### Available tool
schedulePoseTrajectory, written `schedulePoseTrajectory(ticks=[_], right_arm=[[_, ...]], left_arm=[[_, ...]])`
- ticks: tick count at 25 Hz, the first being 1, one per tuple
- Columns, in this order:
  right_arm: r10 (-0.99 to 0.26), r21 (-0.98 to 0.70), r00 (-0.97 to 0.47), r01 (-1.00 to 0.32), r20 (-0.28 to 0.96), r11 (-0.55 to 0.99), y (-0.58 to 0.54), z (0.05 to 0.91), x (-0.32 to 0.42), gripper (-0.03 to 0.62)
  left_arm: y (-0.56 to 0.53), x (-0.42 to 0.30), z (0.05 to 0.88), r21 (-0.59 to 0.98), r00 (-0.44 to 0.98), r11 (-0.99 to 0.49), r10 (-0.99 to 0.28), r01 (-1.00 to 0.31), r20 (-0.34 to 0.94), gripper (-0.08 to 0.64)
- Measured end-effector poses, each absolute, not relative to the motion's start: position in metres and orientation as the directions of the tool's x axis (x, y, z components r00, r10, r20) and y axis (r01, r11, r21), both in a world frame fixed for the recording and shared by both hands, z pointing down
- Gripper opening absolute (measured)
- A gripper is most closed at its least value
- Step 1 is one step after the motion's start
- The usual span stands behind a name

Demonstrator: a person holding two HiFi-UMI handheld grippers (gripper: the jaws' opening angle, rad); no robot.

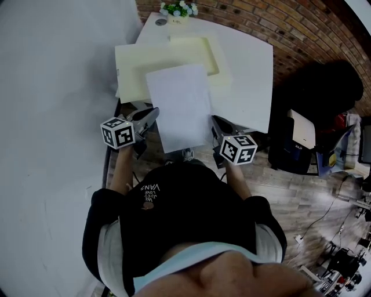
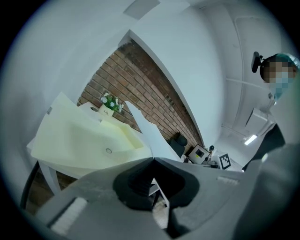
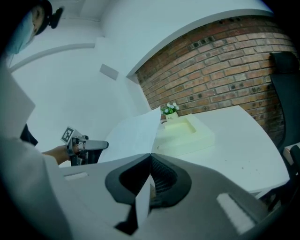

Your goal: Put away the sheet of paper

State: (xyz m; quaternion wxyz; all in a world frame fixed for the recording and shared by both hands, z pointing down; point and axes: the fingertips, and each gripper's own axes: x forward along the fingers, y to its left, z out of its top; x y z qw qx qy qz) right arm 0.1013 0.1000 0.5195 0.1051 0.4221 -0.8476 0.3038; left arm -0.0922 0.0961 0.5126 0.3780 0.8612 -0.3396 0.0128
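A white sheet of paper (image 1: 179,107) hangs in the air between my two grippers, above the near edge of the white table (image 1: 246,75). My left gripper (image 1: 153,116) is shut on the sheet's left edge, and in the left gripper view the paper (image 2: 149,136) rises from the closed jaws (image 2: 153,159). The right gripper (image 1: 215,122) is shut on the sheet's right edge; the paper (image 3: 133,133) fans out from its jaws (image 3: 151,153). Beyond the sheet lies a cream tray (image 1: 200,55) with a shallow recess, resting on a flat cream panel (image 1: 130,66).
A small pot of flowers (image 1: 178,9) stands at the table's far end. A white wall (image 1: 52,87) runs along the left. A black chair (image 1: 322,87) and boxes (image 1: 302,130) sit to the right on the wooden floor, with cables (image 1: 336,249) further right.
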Motion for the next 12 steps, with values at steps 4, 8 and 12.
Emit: schedulePoseTrajectory(ticks=[4,8,12], right_arm=[[-0.639,-0.427,-0.635,-0.77,0.435,0.474,0.081,0.522,0.11,0.0],[-0.627,-0.424,-0.644,-0.763,0.438,0.488,0.062,0.524,0.118,0.0],[-0.609,-0.424,-0.658,-0.752,0.442,0.505,0.047,0.526,0.124,0.0]], left_arm=[[0.081,-0.084,0.516,0.64,0.758,-0.472,-0.587,-0.606,0.284,-0.002],[0.065,-0.076,0.517,0.639,0.747,-0.464,-0.603,-0.614,0.281,-0.002],[0.052,-0.069,0.519,0.64,0.732,-0.448,-0.621,-0.624,0.279,-0.002]])
